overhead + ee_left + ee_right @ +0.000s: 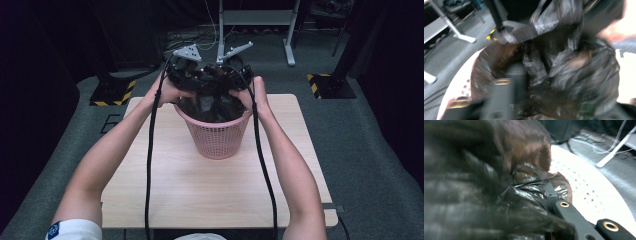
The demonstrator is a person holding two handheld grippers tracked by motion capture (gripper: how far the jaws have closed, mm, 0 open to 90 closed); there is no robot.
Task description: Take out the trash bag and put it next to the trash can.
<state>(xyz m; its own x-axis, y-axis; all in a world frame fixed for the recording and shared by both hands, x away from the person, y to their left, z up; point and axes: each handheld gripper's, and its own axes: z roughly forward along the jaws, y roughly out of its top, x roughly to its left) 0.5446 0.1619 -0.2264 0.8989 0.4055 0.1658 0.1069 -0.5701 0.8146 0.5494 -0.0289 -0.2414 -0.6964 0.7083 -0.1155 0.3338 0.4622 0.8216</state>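
Underneath, a pale wooden table (200, 190) stands on grey carpet (370, 150).

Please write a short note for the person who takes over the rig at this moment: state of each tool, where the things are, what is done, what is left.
Left tool: above the far-left rim of the pink basket, buried in the black plastic bag; the blur hides whether it grips.
Right tool: at the far-right rim, its jaw pressed into bag folds in the right gripper view; grip unclear.
Things: the basket stands upright near the middle of the wooden table; the bag sits in its mouth, bunched up above the rim.
Done: bag placed in the basket opening.
Left, probably: spread the bag and fold its edge over the rim all around.
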